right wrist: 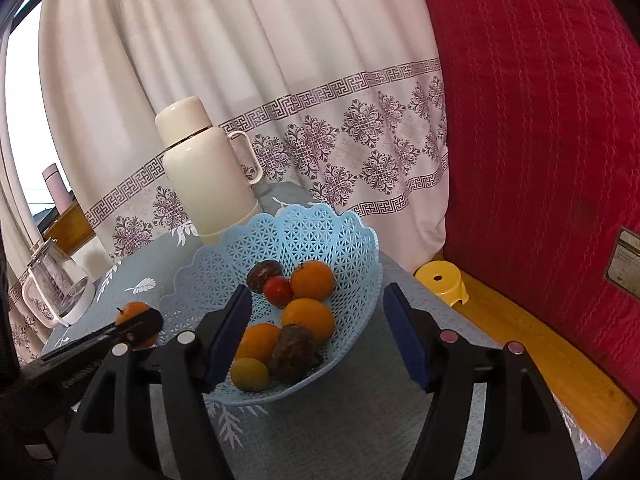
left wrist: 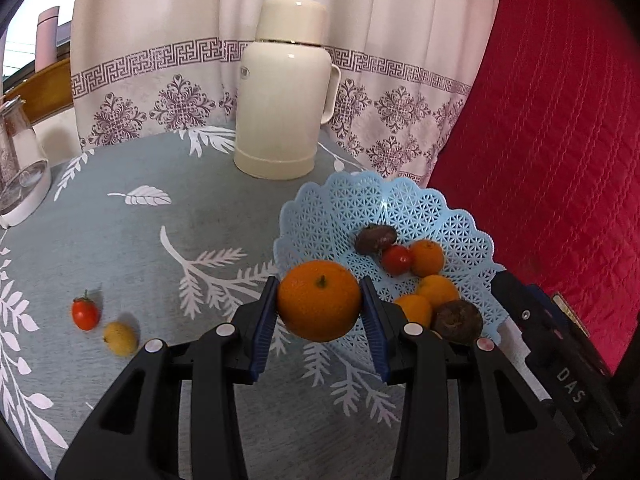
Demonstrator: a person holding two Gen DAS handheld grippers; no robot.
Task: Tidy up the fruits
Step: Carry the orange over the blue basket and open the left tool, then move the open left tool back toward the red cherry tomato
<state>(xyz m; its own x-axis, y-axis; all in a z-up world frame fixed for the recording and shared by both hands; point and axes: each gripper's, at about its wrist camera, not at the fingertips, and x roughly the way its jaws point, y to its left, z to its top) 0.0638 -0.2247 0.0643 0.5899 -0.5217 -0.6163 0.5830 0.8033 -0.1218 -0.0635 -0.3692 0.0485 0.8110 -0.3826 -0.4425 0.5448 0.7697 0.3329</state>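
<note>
The left claw (left wrist: 320,312) pinched an orange (left wrist: 319,300) just short of the basket (left wrist: 400,208) — ahead and rightward — while the right claw (right wrist: 316,336) hung open, empty, over it.

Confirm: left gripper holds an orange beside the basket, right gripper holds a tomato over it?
Half wrong. The right gripper is open and empty over the basket, as the right wrist view shows. The left gripper does hold the orange.
</note>
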